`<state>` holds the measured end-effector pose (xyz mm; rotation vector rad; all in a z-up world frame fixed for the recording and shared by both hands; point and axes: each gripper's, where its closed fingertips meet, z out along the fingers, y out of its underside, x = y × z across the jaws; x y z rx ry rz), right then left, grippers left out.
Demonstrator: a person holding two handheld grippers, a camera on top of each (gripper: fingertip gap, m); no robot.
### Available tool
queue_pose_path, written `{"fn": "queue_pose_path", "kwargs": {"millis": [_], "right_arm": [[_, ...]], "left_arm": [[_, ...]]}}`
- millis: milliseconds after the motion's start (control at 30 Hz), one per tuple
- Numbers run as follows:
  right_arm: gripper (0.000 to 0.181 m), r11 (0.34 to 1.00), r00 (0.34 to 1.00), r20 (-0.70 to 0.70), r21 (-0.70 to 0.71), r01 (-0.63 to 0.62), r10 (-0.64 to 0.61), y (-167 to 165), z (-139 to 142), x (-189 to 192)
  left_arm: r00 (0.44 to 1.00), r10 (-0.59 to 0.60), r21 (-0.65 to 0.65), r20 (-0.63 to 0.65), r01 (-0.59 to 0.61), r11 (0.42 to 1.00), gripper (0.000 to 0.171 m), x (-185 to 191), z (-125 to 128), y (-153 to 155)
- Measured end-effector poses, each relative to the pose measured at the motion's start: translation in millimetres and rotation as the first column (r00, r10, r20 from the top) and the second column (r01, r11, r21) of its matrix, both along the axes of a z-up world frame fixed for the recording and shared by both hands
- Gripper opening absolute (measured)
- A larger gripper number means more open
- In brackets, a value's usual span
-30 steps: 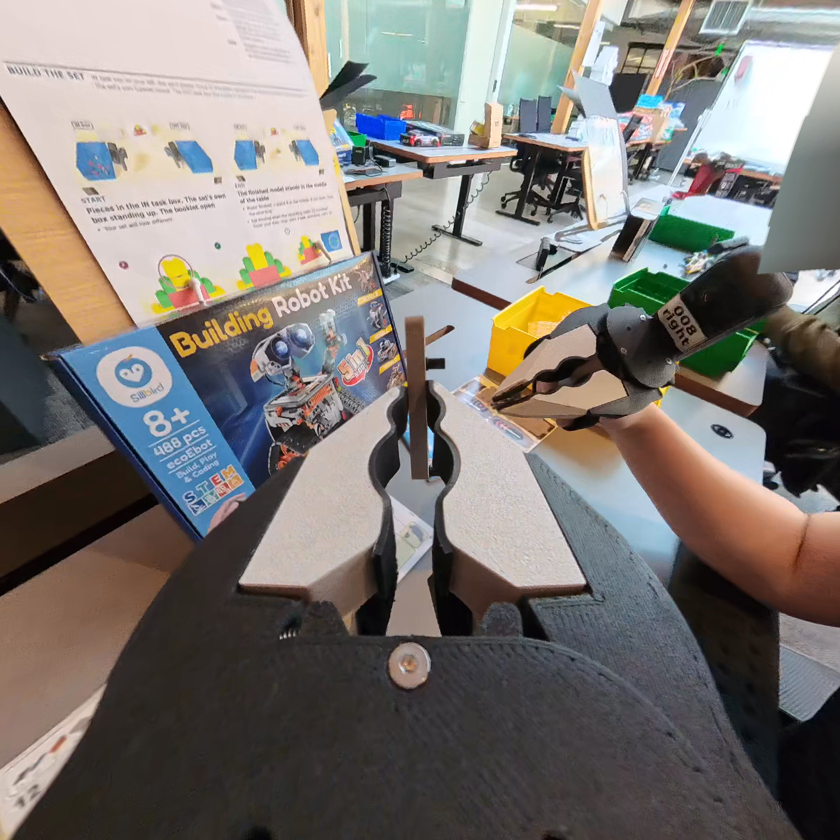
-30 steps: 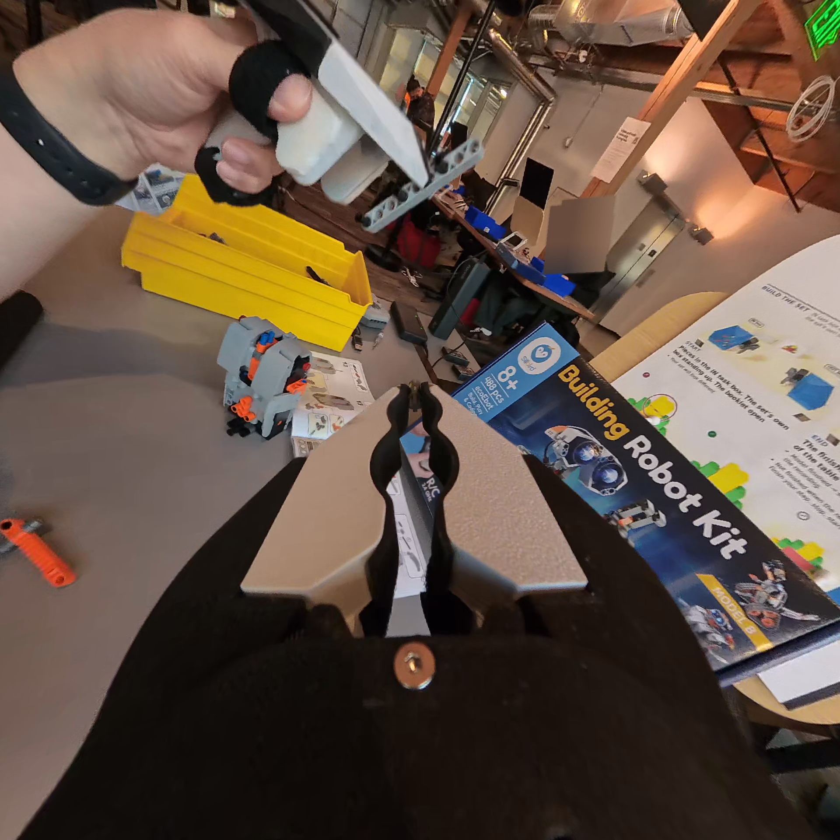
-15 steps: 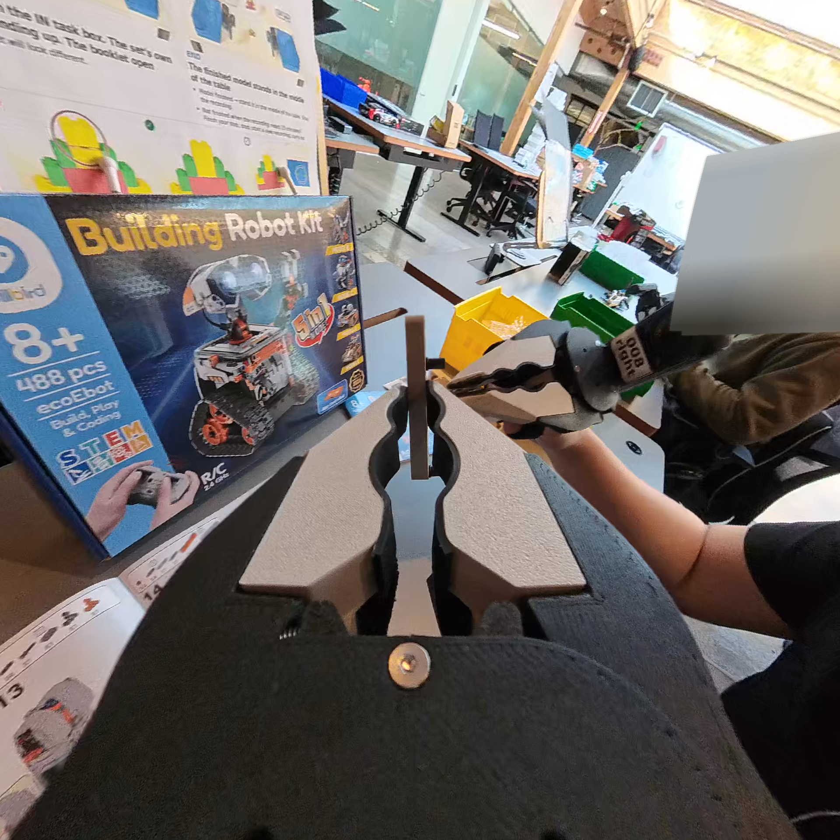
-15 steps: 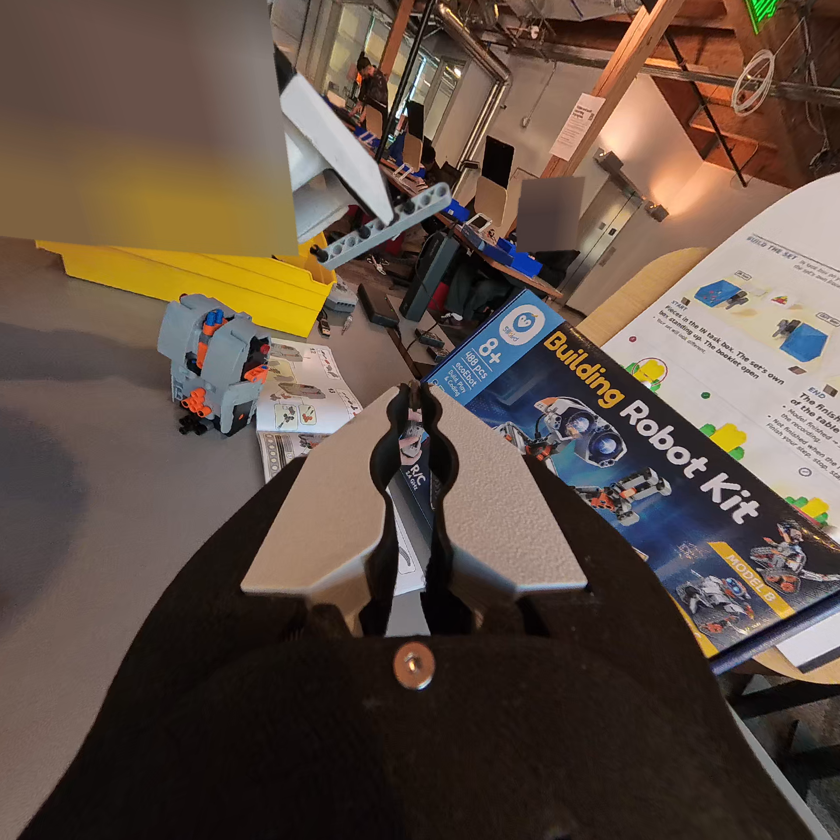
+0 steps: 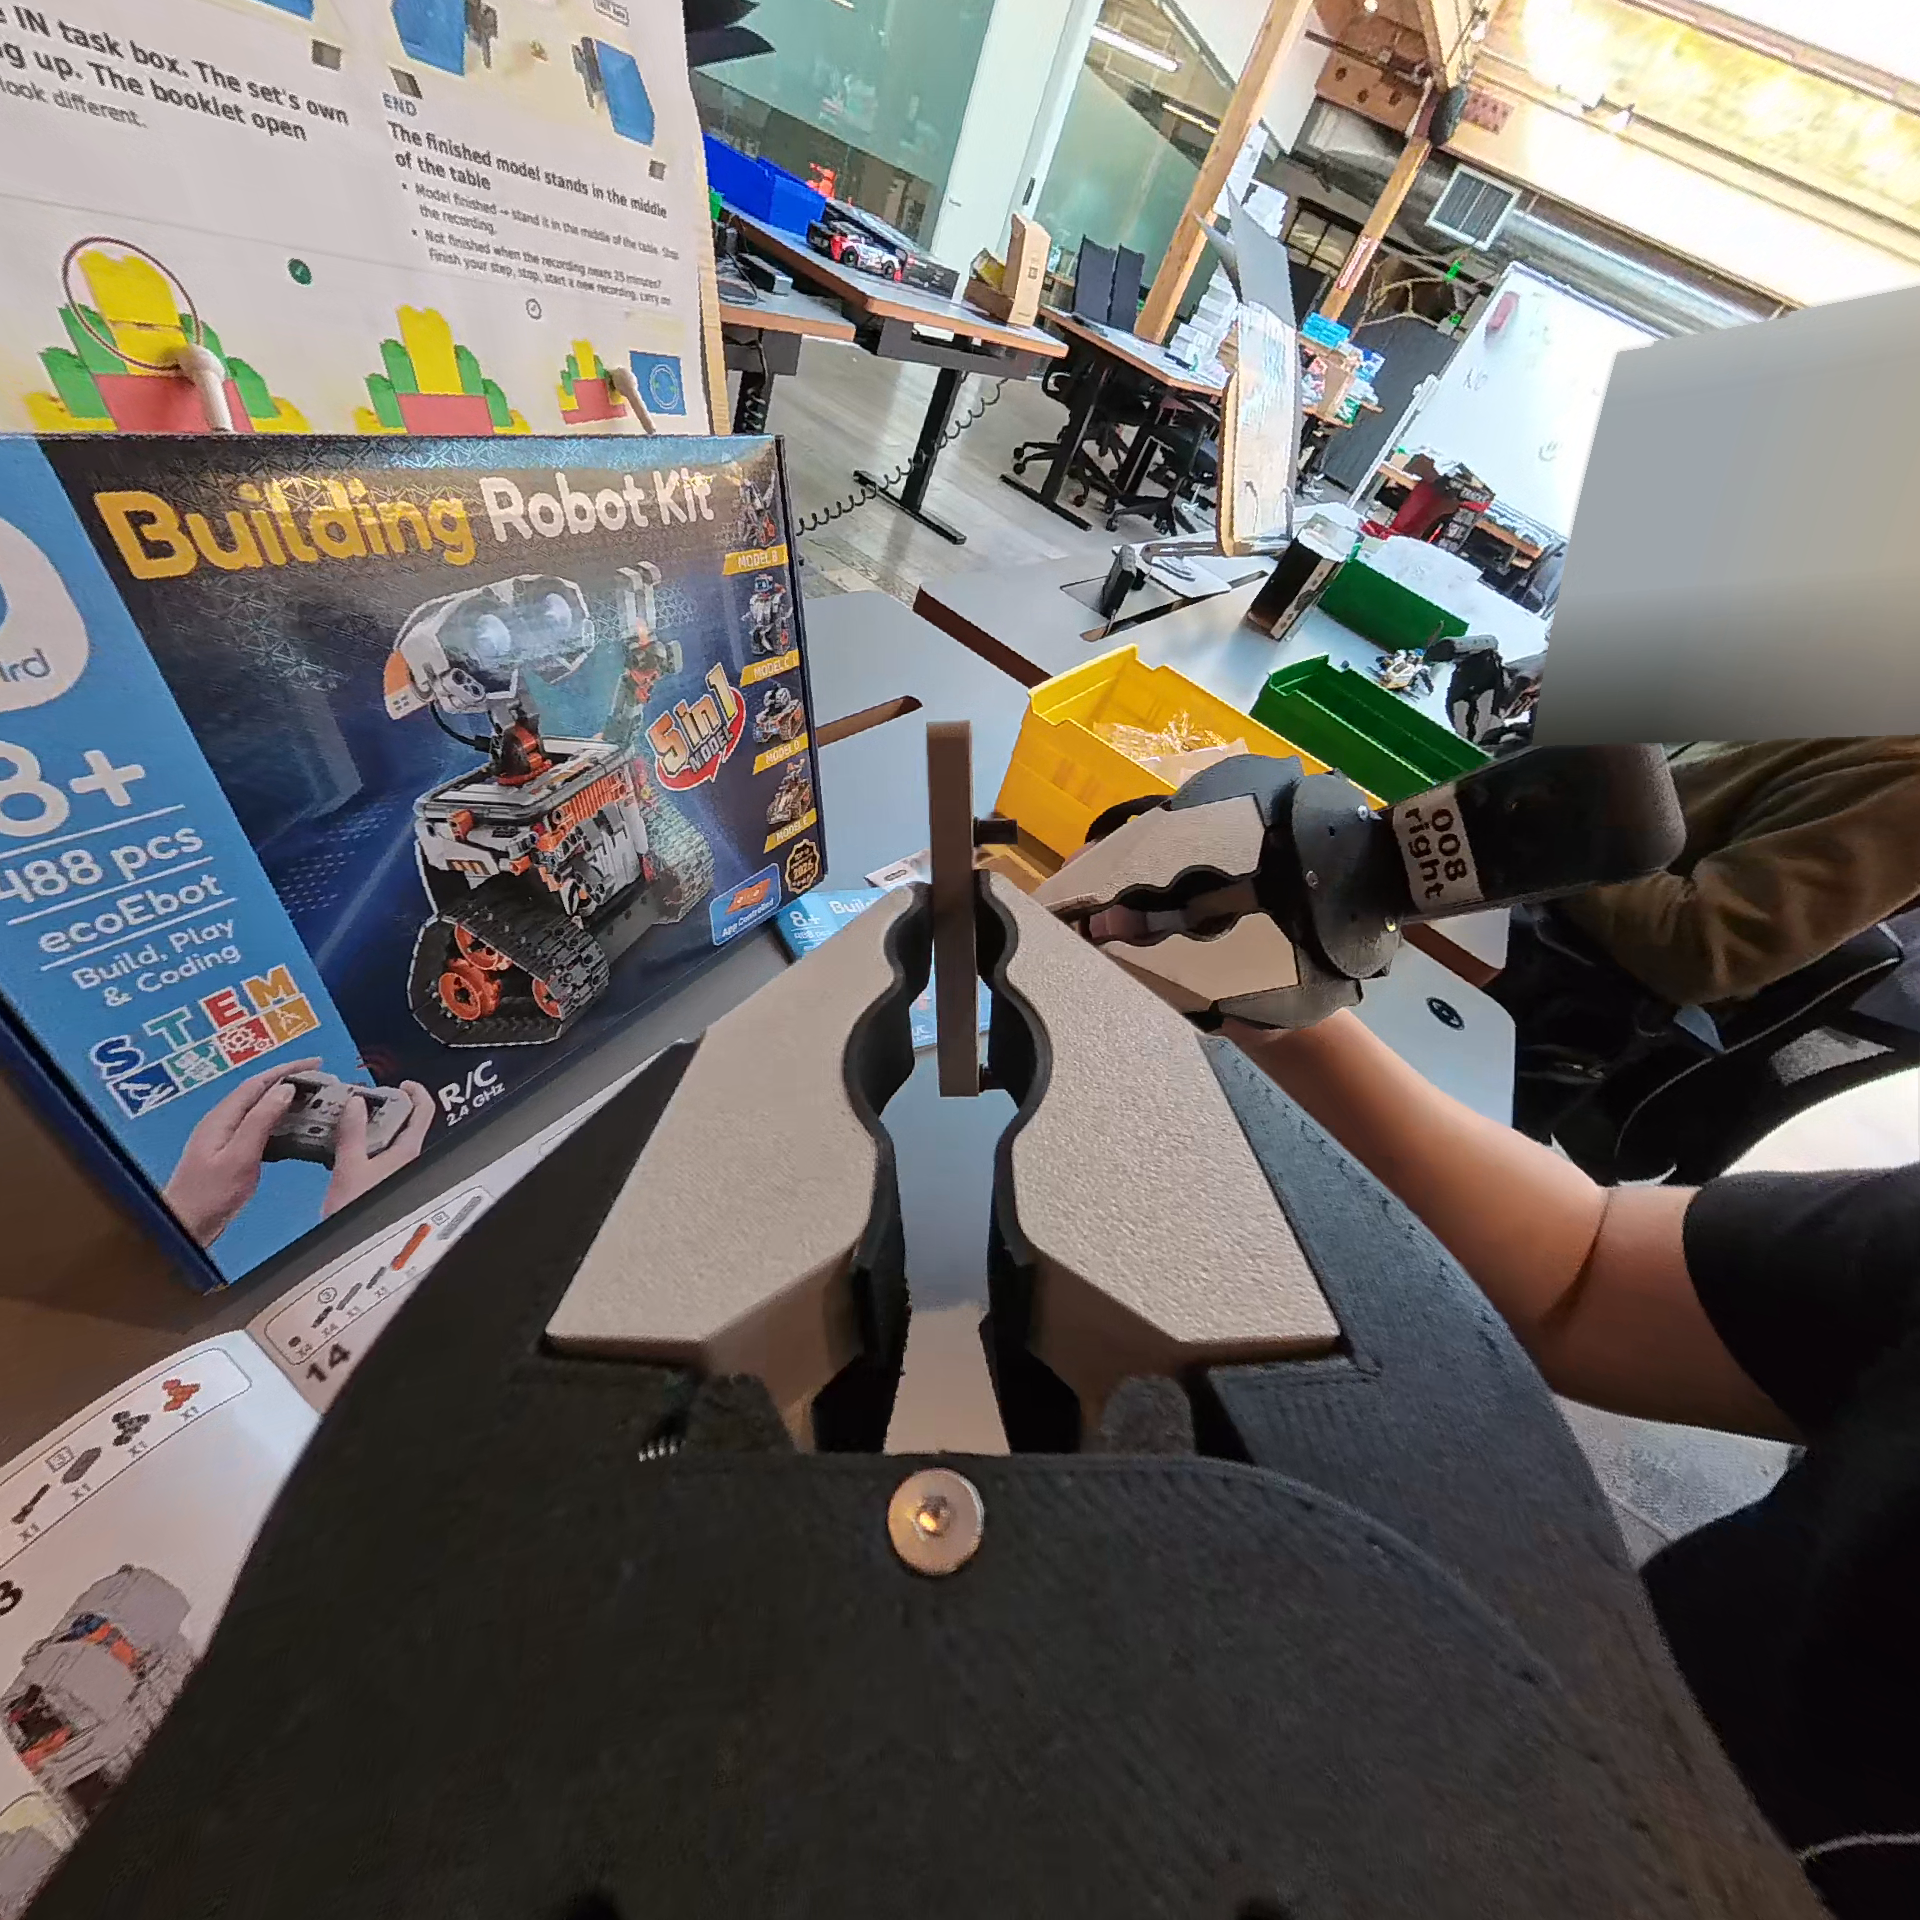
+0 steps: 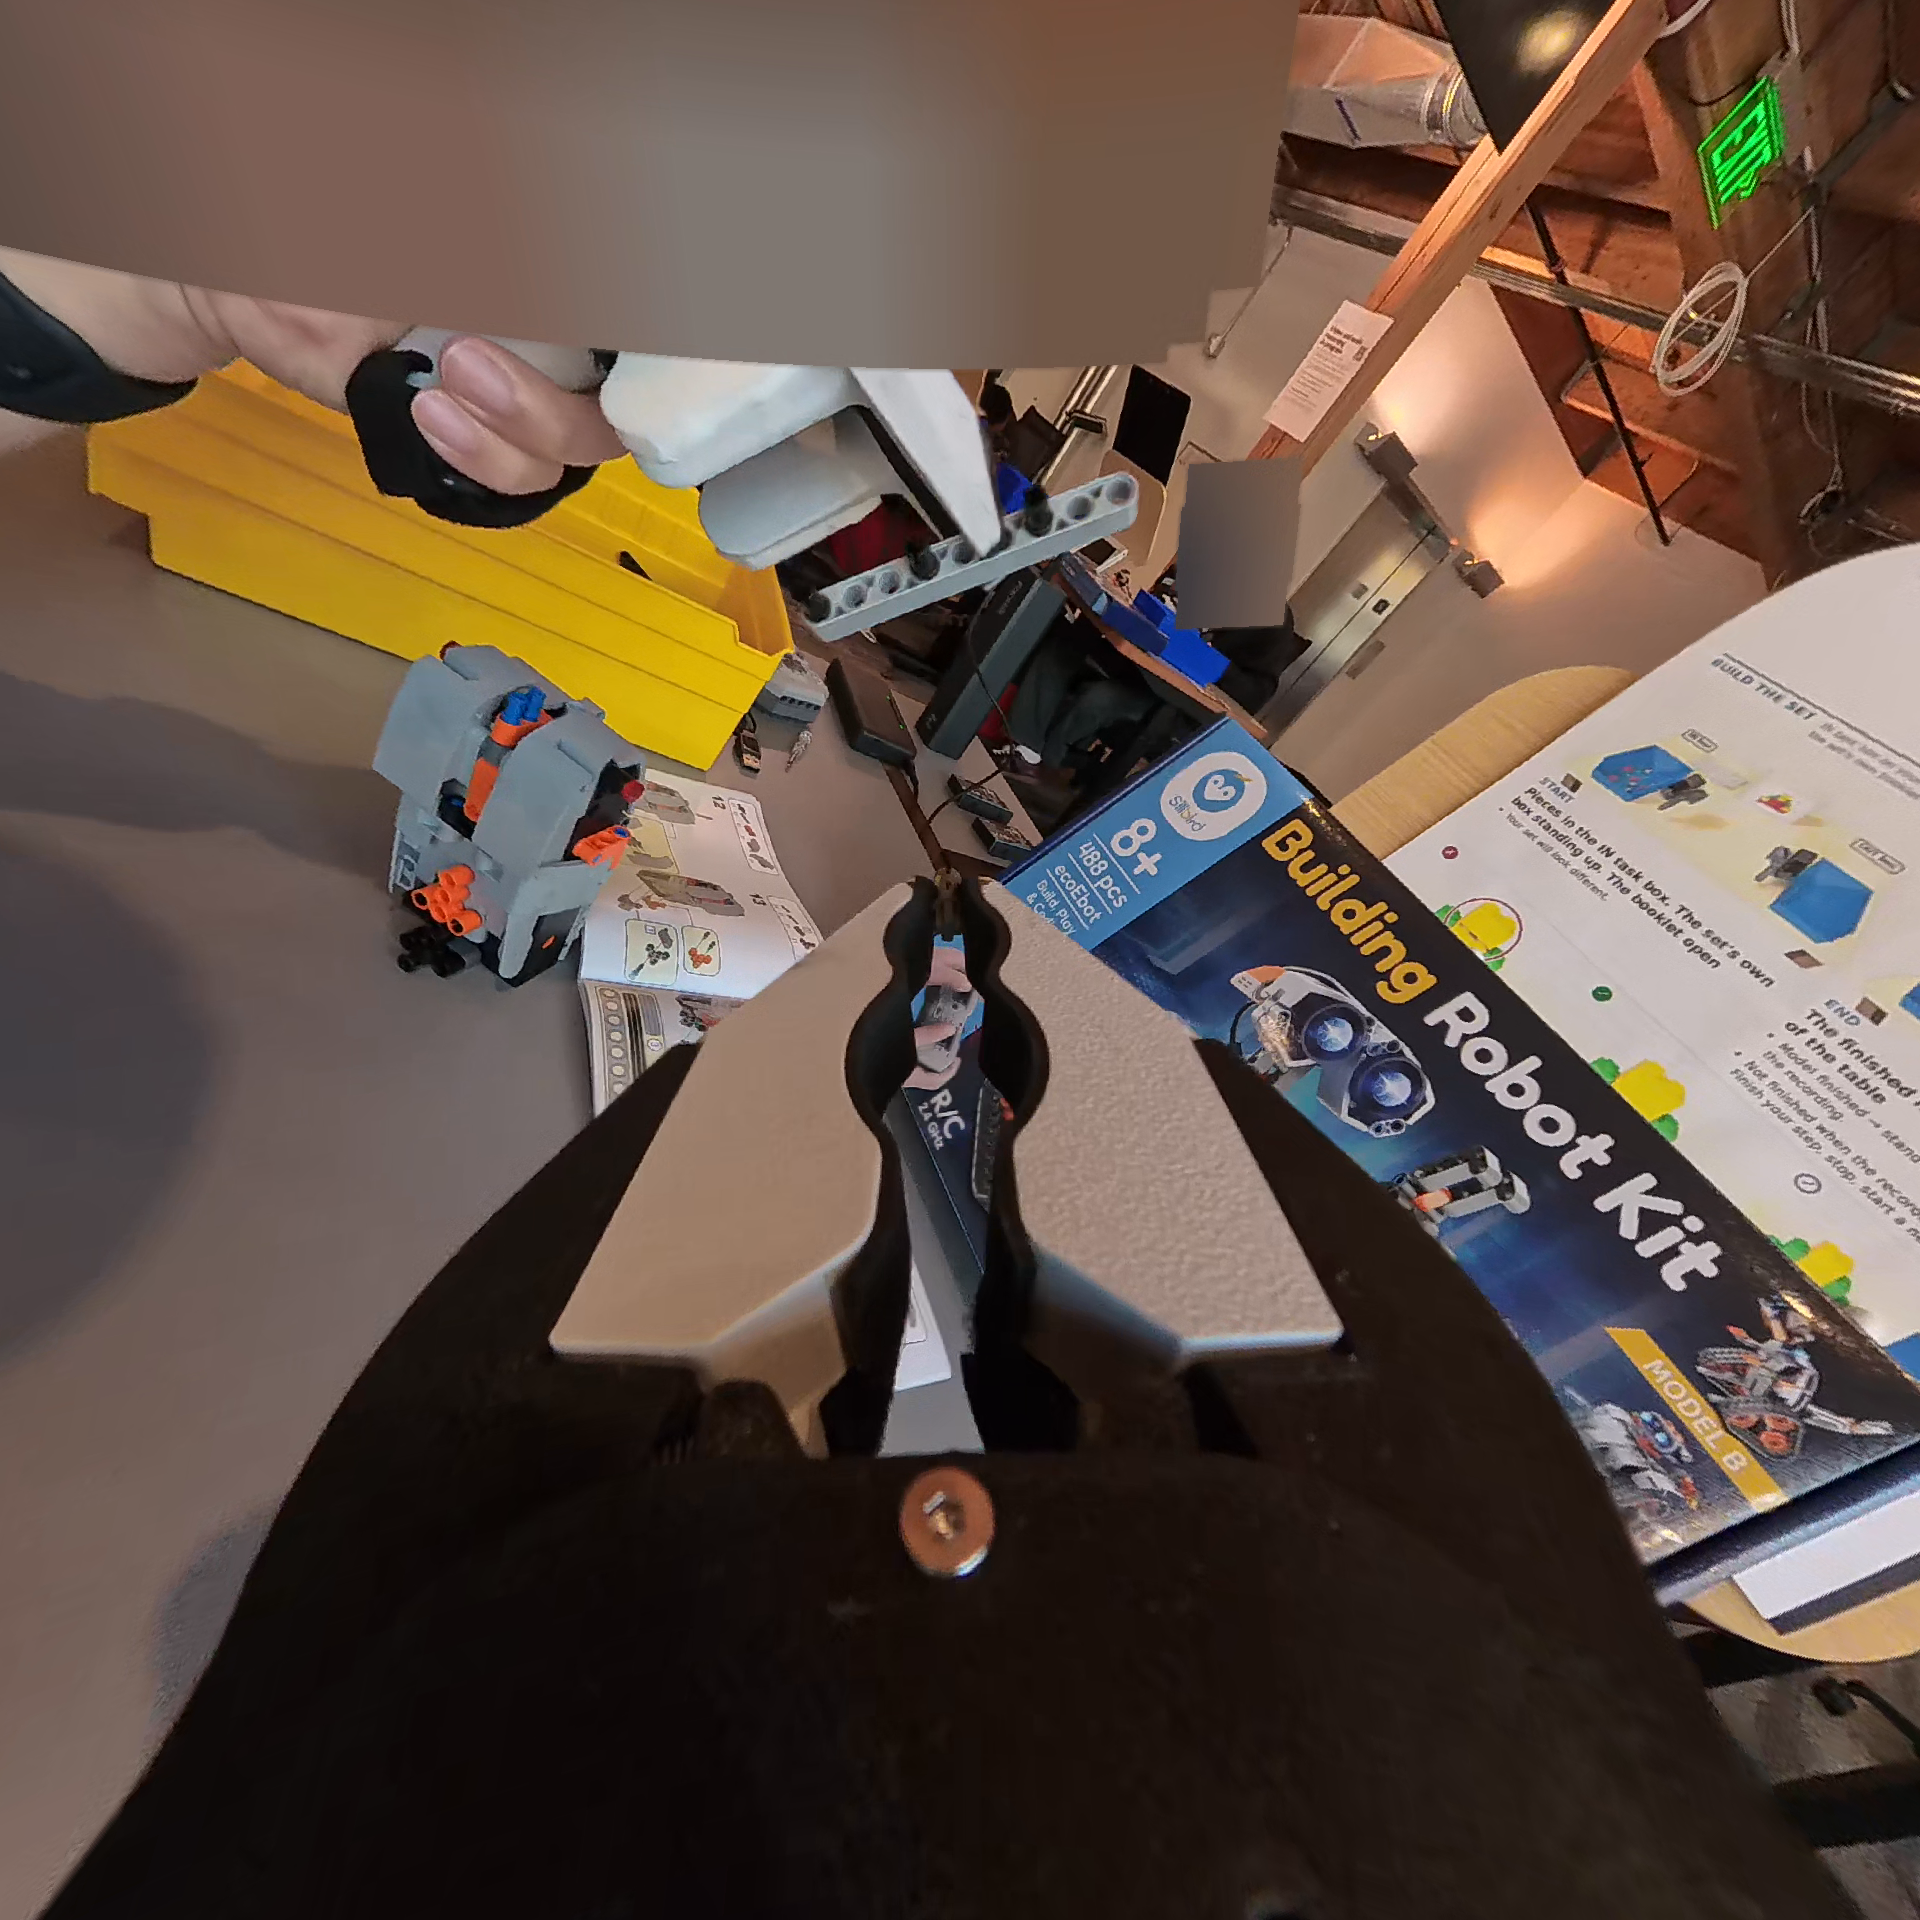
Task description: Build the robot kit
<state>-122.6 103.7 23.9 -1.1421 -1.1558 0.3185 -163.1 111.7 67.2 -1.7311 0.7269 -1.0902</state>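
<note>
The left gripper (image 5: 951,914) is pinching a grey perforated beam (image 5: 951,831) between its fingertips, holding it edge-on and upright in its own view; the right wrist view is showing that beam (image 6: 966,556) lying at a slant above the table, with black pins in some of its holes. The right gripper (image 6: 948,894) is hanging in the air with its tips pressed together, and whether anything small is sitting between them cannot be told. In the left wrist view the right gripper (image 5: 1081,904) is pointing toward the beam, just beside it. Below, an open instruction booklet (image 6: 696,904) is lying on the grey table (image 6: 260,1143), touching a partly built grey and orange model (image 6: 499,821). Farther off, a blue kit box (image 5: 395,790) is standing against an instruction sheet (image 5: 343,208), and a yellow bin (image 6: 436,582) is sitting behind the model.
</note>
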Motion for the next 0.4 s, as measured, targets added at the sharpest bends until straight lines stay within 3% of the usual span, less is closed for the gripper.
{"fn": "queue_pose_path", "kwargs": {"millis": [267,400], "right_arm": [[0.004,0.998,0.997,0.071,0.067,0.016,-0.021,-4,1,-4],[0.004,0.989,0.981,0.178,0.136,0.051,-0.075,-4,-2,1]], "left_arm": [[1.000,0.012,0.027,0.009,-0.012,1.000,0.005,-3,9,-3],[0.999,0.048,0.033,-0.019,-0.047,0.998,0.005,-12,7,2]]}}
